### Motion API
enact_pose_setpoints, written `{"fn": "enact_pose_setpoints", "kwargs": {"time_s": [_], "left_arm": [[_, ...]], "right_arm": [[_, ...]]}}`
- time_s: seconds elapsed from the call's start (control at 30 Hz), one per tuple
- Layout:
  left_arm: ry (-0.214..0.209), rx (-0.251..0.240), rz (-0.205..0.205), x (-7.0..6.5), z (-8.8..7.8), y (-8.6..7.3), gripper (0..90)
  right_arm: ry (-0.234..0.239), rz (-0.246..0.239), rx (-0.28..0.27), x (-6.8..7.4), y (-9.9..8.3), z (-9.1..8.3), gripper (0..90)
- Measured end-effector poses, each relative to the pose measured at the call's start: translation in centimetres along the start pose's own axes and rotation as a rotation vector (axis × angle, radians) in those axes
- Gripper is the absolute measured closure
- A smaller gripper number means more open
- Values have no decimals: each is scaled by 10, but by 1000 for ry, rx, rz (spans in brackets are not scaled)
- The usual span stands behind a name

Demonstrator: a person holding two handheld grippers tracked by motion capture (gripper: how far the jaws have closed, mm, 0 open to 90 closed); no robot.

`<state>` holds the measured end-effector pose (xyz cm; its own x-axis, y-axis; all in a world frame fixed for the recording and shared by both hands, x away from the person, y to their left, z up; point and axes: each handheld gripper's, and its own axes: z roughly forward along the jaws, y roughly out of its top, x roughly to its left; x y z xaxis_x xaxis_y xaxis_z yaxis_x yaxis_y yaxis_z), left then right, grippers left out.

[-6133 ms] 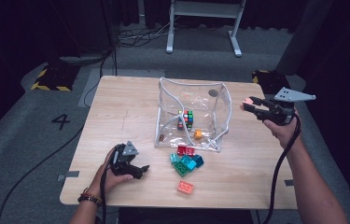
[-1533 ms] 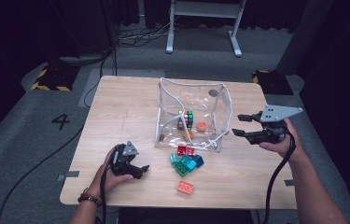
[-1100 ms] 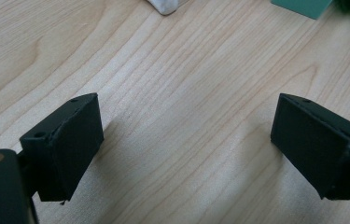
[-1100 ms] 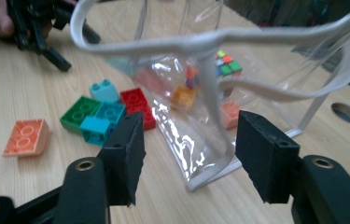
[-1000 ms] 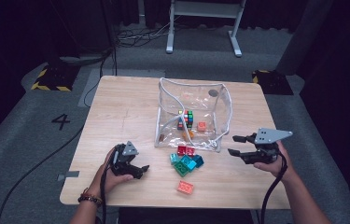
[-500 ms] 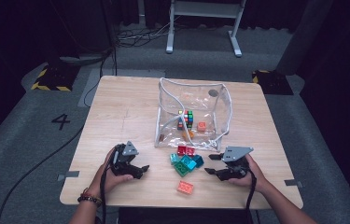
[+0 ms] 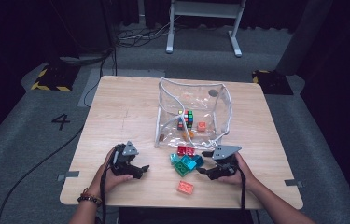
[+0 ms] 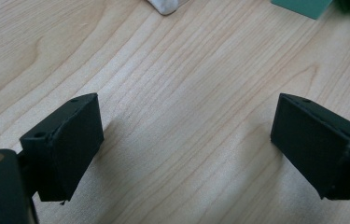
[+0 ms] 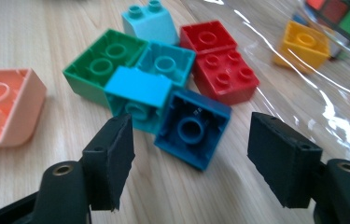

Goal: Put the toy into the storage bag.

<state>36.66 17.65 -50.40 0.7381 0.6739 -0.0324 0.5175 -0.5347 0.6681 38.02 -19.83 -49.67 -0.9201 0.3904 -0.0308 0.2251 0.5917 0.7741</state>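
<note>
A pile of toy bricks [image 7: 184, 163] lies on the table in front of a clear bag [image 7: 219, 100]. My right gripper [image 7: 202, 162] is low at the pile's right side and points at it. Its jaws have just been opening and stand wide. An upturned dark blue brick [image 9: 192, 126] lies just ahead of my right gripper [image 9: 190, 140], untouched by the pads. Around it are a green brick [image 9: 99, 63], light blue bricks [image 9: 137, 86] and red bricks [image 9: 224, 70]. My left gripper [image 7: 141, 171] rests open near the front left, and in its own view my left gripper [image 8: 186, 109] has bare wood between the jaws.
A salmon brick [image 7: 185, 187] lies alone near the front edge. Inside the bag sit a colour cube [image 7: 186, 119], an orange brick [image 7: 201, 126] and a yellow brick [image 9: 303, 46]. The bag's white cord [image 7: 165, 91] loops over its rim. The wooden table [image 7: 126, 107] has free room at the left.
My right gripper has come down and leftward from beside the bag to the brick pile, and its jaws stand wider. The left gripper has stayed where it was.
</note>
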Motion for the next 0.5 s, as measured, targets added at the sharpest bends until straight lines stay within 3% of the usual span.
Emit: {"fn": "enact_pose_setpoints", "kwargs": {"time_s": [0.13, 0.23, 0.5], "left_arm": [[0, 0, 0, 0, 0, 0, 95], [0, 0, 0, 0, 0, 0, 95], [0, 0, 0, 0, 0, 0, 95]], "right_arm": [[9, -12, 3, 4, 3, 9, 316], [9, -49, -5, 4, 4, 15, 312], [34, -44, 15, 2, 2, 15, 362]]}}
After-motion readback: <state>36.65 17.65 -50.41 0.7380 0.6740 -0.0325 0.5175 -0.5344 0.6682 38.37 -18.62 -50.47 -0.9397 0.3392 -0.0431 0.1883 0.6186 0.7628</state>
